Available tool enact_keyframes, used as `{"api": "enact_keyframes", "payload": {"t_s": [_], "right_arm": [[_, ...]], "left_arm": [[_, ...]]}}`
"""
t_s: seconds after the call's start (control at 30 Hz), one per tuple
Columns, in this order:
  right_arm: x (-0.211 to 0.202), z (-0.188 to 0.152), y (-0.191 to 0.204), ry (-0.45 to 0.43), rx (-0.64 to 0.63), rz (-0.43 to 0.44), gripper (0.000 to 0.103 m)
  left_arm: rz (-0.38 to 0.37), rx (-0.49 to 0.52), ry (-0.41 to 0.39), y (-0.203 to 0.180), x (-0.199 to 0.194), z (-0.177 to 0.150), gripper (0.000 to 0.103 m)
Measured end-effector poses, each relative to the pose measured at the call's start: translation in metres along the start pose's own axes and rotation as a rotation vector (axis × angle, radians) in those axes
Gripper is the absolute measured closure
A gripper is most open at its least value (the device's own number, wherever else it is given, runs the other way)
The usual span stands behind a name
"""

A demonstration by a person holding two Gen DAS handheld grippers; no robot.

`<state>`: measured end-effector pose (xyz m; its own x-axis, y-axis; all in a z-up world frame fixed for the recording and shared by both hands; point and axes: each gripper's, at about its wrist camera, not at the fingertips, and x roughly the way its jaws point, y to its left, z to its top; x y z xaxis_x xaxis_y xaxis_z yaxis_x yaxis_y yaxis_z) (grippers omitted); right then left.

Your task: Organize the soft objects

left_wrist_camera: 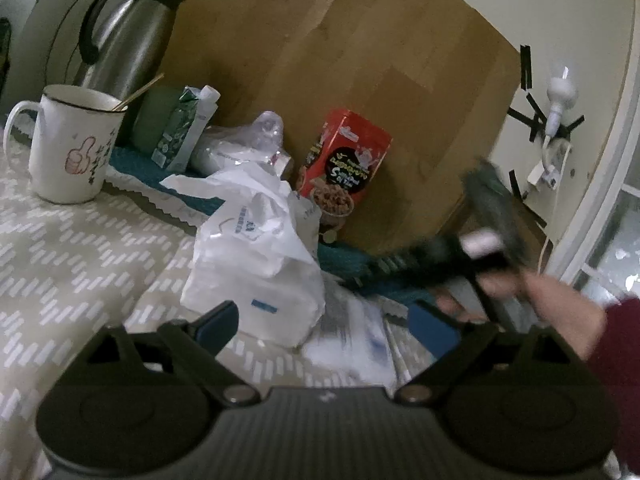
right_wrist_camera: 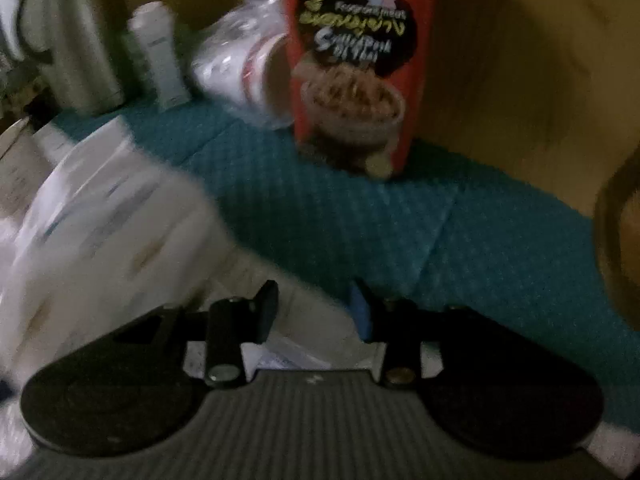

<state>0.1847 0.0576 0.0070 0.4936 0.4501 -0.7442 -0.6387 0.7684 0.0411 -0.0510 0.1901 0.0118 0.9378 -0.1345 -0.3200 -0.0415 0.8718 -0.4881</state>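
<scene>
A crumpled white plastic bag [left_wrist_camera: 256, 264] stands on the patterned tablecloth [left_wrist_camera: 80, 264], just ahead of my left gripper [left_wrist_camera: 324, 330]. That gripper is open wide, its blue pads either side of the bag's near corner and not touching it. Flat white packets [left_wrist_camera: 352, 344] lie blurred between the bag and the right pad. My right gripper [right_wrist_camera: 314, 312] is open partway over the edge of a teal cloth [right_wrist_camera: 440, 240], with nothing between its fingers. The white bag [right_wrist_camera: 100, 220] lies to its left. In the left wrist view it appears as a dark blur held by a hand [left_wrist_camera: 560, 312].
A red cereal box [left_wrist_camera: 344, 164] stands on the teal cloth [left_wrist_camera: 340, 260] against a cardboard backing [left_wrist_camera: 320, 40]. At the back left are a clear bag of cups [left_wrist_camera: 248, 144], a green carton [left_wrist_camera: 184, 132], a steel thermos [left_wrist_camera: 124, 40] and a white mug [left_wrist_camera: 68, 148].
</scene>
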Motion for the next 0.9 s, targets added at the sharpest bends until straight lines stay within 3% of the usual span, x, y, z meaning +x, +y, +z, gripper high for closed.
{"api": "enact_keyframes", "payload": {"t_s": [0.1, 0.23, 0.3, 0.43, 0.53, 0.63, 0.7, 0.9], "right_arm": [[-0.027, -0.038, 0.008, -0.017, -0.012, 0.032, 0.061], [-0.072, -0.091, 0.006, -0.040, 0.035, 0.161, 0.062], [-0.092, -0.112, 0.008, -0.121, 0.118, 0.168, 0.060], [-0.134, -0.165, -0.003, -0.347, 0.310, 0.166, 0.048], [-0.135, -0.186, -0.011, -0.377, 0.400, 0.202, 0.048], [-0.127, -0.202, -0.011, -0.367, 0.398, 0.170, 0.047], [-0.127, -0.216, -0.007, -0.452, 0.361, 0.161, 0.047], [-0.124, -0.205, 0.009, -0.437, 0.230, 0.083, 0.043]], "left_arm": [[-0.005, -0.016, 0.008, 0.003, 0.001, 0.001, 0.008], [0.003, -0.003, 0.018, 0.000, 0.002, 0.001, 0.008], [0.006, 0.014, 0.015, -0.002, 0.001, 0.000, 0.008], [0.017, 0.042, 0.010, -0.007, 0.001, -0.002, 0.008], [0.026, 0.046, -0.002, -0.008, -0.001, -0.002, 0.007], [0.034, 0.045, -0.021, -0.008, -0.004, -0.002, 0.007], [0.037, 0.050, -0.027, -0.008, -0.005, -0.003, 0.007], [0.018, 0.066, -0.023, -0.010, -0.003, -0.001, 0.007]]}}
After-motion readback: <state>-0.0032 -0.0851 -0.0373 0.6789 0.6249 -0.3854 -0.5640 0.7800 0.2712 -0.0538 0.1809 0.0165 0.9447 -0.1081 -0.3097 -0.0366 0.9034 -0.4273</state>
